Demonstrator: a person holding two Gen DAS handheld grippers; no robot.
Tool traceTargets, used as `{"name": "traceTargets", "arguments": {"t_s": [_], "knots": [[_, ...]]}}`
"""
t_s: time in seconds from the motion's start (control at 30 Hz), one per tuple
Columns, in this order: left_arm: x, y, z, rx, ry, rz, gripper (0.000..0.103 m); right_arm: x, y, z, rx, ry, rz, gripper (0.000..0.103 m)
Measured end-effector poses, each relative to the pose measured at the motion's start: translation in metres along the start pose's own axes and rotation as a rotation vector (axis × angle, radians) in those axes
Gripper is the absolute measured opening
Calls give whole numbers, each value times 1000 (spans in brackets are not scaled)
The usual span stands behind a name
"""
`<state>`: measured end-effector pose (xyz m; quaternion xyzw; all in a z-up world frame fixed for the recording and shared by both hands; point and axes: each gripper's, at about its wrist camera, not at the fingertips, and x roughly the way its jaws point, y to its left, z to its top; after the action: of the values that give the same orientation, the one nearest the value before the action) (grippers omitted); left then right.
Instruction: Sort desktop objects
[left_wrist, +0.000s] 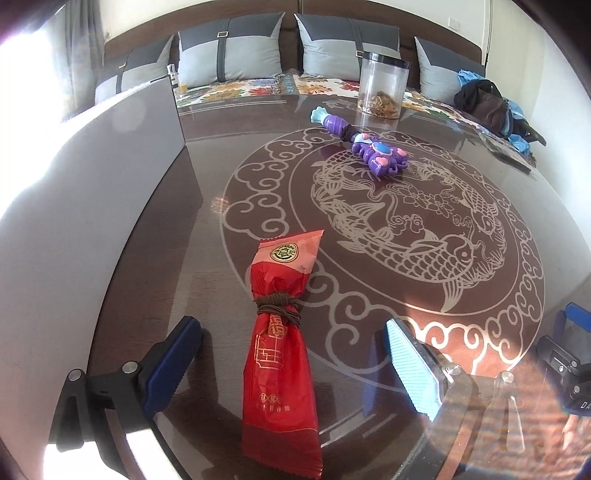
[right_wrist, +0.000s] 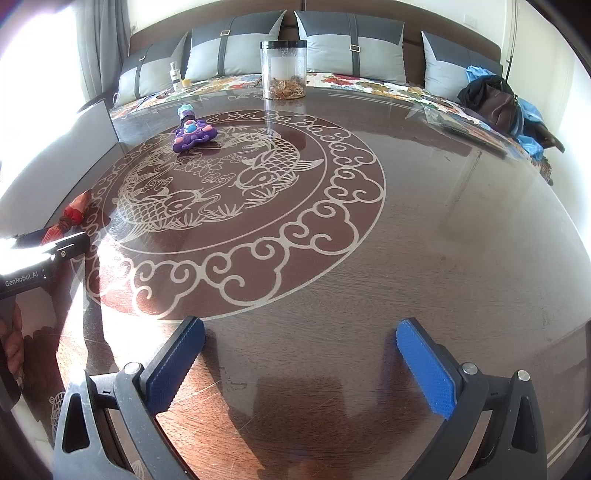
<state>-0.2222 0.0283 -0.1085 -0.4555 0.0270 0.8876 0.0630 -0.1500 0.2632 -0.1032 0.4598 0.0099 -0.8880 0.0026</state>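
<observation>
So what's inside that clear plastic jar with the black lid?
The clear plastic jar with the black lid holds a shallow layer of small golden-brown pieces at the bottom; what they are is too small to tell. The rest looks empty.

Your table (left_wrist: 166, 258) is dark brown wood grain with a pale medallion (left_wrist: 388, 229) of koi and cloud scrolls. Left of the medallion lies a red packet (left_wrist: 280, 369) with gold print, a pink top and a brown cord. On its far edge sits a purple toy (left_wrist: 376, 151) with pink and turquoise spots. Beyond it stands a clear jar (left_wrist: 382, 85) with a black lid. Your pads (right_wrist: 424, 369) are blue.
</observation>
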Motion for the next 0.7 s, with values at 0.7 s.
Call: {"name": "traceTargets", "arguments": {"t_s": [0.7], "knots": [[0,-2,0,7,3,7,103,0,0,0,-1,0,-1,103]]}}
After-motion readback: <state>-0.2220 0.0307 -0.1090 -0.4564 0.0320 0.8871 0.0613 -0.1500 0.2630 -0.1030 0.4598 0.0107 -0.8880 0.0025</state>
